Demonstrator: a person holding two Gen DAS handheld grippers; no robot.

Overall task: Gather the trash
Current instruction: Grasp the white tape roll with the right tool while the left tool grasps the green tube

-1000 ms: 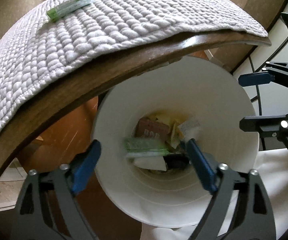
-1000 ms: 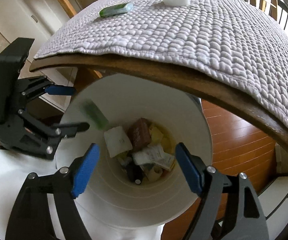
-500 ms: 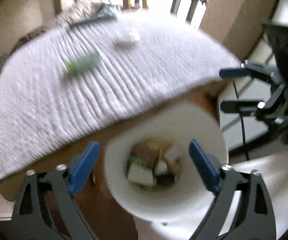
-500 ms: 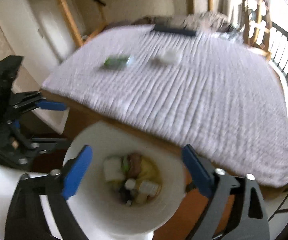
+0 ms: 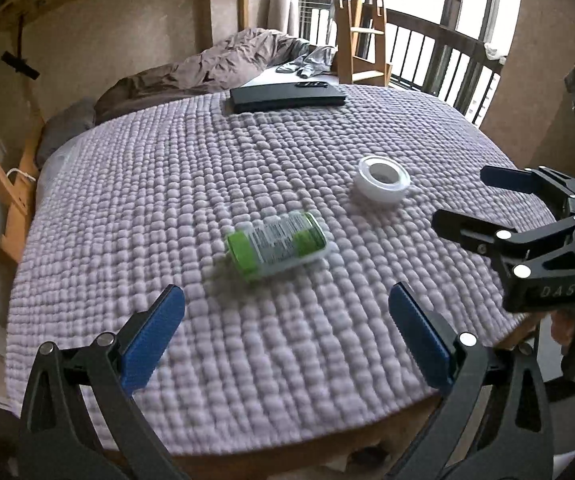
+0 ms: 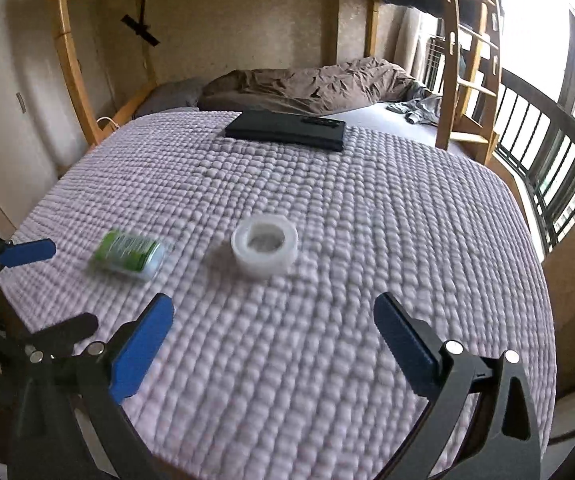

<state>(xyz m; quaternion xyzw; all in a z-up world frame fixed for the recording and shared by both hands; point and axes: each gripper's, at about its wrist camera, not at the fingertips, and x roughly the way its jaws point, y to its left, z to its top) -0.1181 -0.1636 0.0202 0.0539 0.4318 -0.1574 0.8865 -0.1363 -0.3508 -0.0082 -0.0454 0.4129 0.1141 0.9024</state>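
While both tools hang above the near edge of the table, neither carries anything, so the step in hand reads as the approach to the next piece of trash.

Item 1. Left gripper (image 5: 286,338), black frame with blue pads: jaws spread wide, nothing between them.
Item 2. Right gripper (image 6: 273,344), same make: jaws opening, almost at full spread, nothing between them; also seen at the right edge of the left wrist view (image 5: 487,200).
Item 3. Quilted pale lilac mat (image 5: 167,200), one, covering the wooden table top.
Item 4. Small clear plastic packet with green ends and a printed label (image 5: 276,245), one, lying flat on the mat just ahead of the left gripper; seen blurred from the right wrist (image 6: 127,255).
Item 5. White ring-shaped plastic piece, open in the middle (image 6: 265,246), one, resting on the mat ahead of the right gripper, near the packet but not touching it.
Item 6. Flat black rectangular device (image 6: 285,130), one, at the far edge; probably not trash.

Next move, as judged: each gripper lowers over its nearest item, straddles it, and closes; the ring's low wall calls for a low grip.
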